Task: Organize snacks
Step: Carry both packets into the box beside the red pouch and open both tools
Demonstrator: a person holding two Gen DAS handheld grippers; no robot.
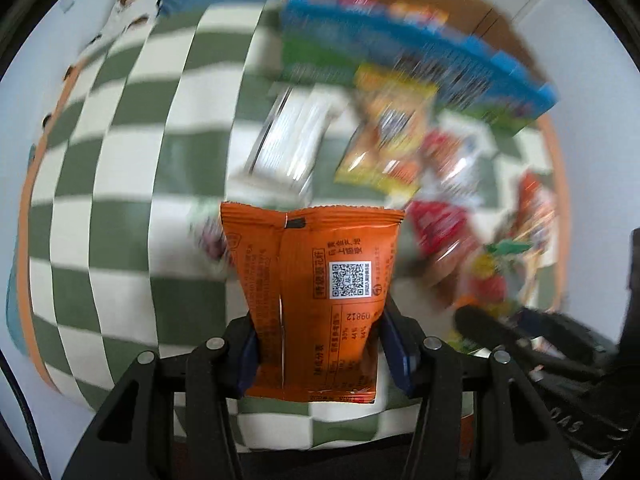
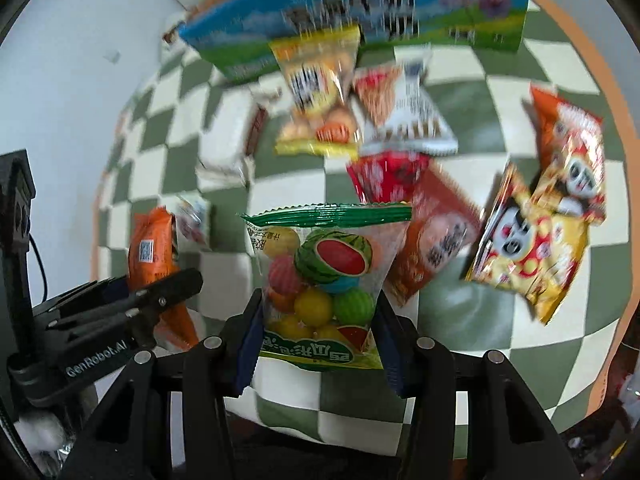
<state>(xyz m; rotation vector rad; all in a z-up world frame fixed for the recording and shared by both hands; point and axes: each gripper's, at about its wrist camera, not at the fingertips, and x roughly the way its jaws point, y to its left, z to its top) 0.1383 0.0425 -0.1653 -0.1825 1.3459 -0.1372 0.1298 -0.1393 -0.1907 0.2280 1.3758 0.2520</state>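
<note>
Snacks in both our grips: left fingers [image 1: 318, 354] pinch an orange packet [image 1: 312, 300], right fingers [image 2: 318, 344] pinch a watermelon-candy bag [image 2: 320, 280], both above the checkered desk [image 2: 460, 312]. Beyond lie loose snack packets [image 2: 532, 236], then a blue box [image 2: 360, 12].

My left gripper [image 1: 318, 354] has its two fingers pressed against the sides of an orange packet [image 1: 316, 296], held upright. My right gripper [image 2: 318, 350] pinches a clear fruit-candy bag [image 2: 320, 284] the same way. The two grippers sit side by side, near each other.
</note>
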